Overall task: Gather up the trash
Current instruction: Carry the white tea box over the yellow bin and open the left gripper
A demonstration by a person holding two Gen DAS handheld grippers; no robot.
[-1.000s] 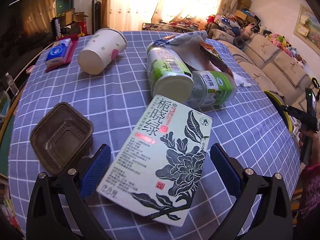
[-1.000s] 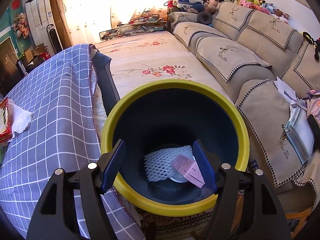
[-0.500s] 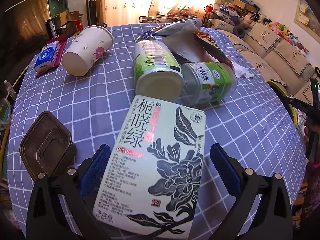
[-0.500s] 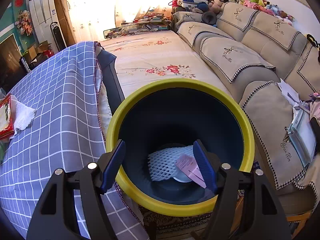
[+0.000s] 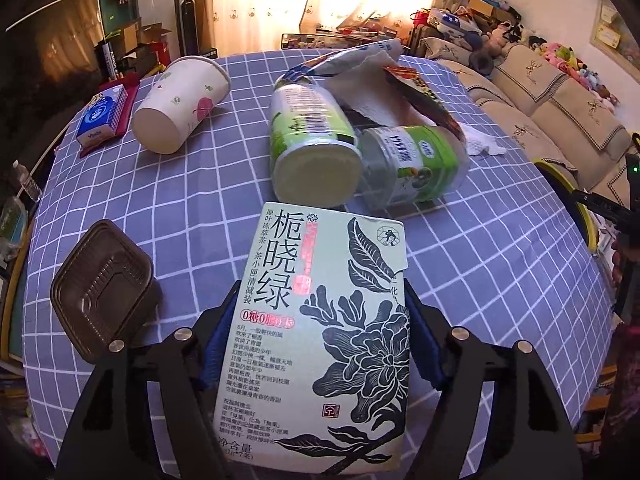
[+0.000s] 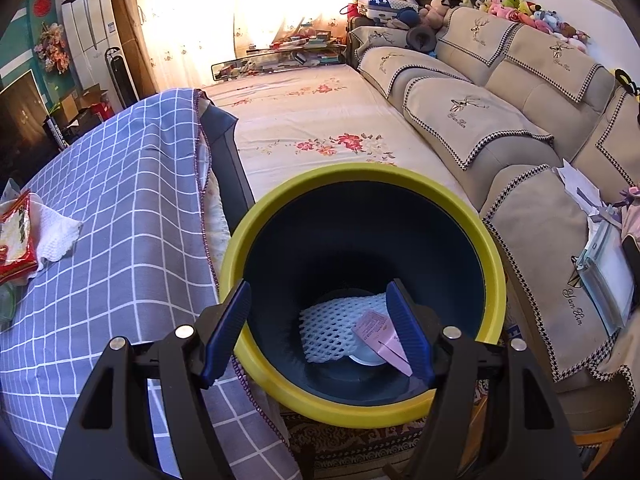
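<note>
Only seen from left wrist: left hand-held gripper (image 5: pixel 320 344) clamping tea box (image 5: pixel 320 332) over surface's (image 5: pixel 200 208) near edge. Right hand-held gripper (image 6: pixel 318 332), spread empty, over bin (image 6: pixel 360 184) holding foam net (image 6: pixel 336 328), pink slip (image 6: pixel 380 334).

The tea carton (image 5: pixel 320 332) is covering most of both blue pads of the left gripper (image 5: pixel 318 344), so contact is hidden, and its bottom edge is running off the frame. At the far right, the yellow bin (image 5: pixel 576 200) is showing only a rim sliver.
</note>
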